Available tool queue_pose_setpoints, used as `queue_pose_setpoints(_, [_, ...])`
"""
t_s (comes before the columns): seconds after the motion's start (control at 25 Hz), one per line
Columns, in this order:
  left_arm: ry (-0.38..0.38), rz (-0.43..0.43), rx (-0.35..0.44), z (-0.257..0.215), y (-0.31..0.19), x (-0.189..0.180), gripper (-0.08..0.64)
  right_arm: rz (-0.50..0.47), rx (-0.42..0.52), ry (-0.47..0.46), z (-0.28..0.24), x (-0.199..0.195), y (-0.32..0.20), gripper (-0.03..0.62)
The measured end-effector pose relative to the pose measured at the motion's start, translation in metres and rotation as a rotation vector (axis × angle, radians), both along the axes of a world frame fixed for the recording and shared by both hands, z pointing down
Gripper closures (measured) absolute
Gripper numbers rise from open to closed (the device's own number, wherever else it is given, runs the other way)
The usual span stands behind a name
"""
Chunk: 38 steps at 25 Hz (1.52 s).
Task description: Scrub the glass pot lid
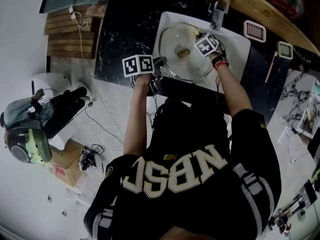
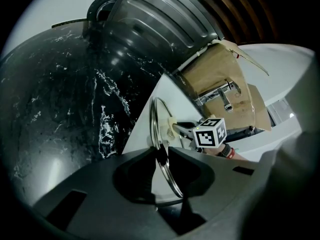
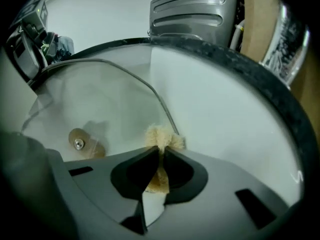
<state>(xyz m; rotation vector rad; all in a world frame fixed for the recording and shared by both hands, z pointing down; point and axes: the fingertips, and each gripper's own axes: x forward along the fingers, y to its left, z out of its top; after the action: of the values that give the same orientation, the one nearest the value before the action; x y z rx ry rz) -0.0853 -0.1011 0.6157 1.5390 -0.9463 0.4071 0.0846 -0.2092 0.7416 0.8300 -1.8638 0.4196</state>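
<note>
The left gripper (image 2: 162,156) is narrowly parted, its two dark jaws clamped on the metal rim of the round glass pot lid (image 2: 161,129), which runs edge-on between them. In the head view this gripper (image 1: 160,64) grips the lid (image 1: 172,39) at its near-left edge. The lid sits inside the white rectangular sink basin (image 1: 241,46), which is set into the black marbled countertop (image 1: 120,39), and it has a round wooden knob (image 1: 183,53) at its centre. The right gripper (image 3: 161,153) is pinched almost together on a tan fibrous scrubbing pad (image 3: 164,137), whose frayed tuft sticks out past the jaw tips and meets the lid (image 3: 100,101) right at its rim, on the far-right side from the knob (image 3: 80,143). A chrome tap (image 1: 218,14) stands behind the basin.
</note>
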Motion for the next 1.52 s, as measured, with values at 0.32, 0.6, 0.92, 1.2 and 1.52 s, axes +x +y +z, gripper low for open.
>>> queue_pose_setpoints(0.32, [-0.012, 0.013, -0.001, 0.002, 0.001, 0.001, 0.471, -0.061, -0.089, 0.096, -0.001, 0.031, 0.044, 0.548])
queue_pose_setpoints(0.6, [-0.013, 0.014, 0.001, 0.002, 0.001, 0.001, 0.471, -0.104, -0.170, 0.089, -0.003, 0.037, 0.081, 0.546])
queue_pose_setpoints(0.92, [-0.011, 0.018, 0.000, 0.002, 0.000, 0.001, 0.471, -0.197, -0.393, -0.026, -0.016, 0.014, 0.141, 0.547])
queue_pose_setpoints(1.2, [-0.015, 0.028, 0.001, 0.002, 0.001, 0.003, 0.469, -0.297, -0.433, -0.032, -0.039, -0.002, 0.166, 0.549])
queue_pose_setpoints(1.52, [-0.013, 0.031, 0.001, 0.002, 0.001, 0.003, 0.470, -0.310, -0.487, -0.212, -0.070, -0.048, 0.189, 0.549])
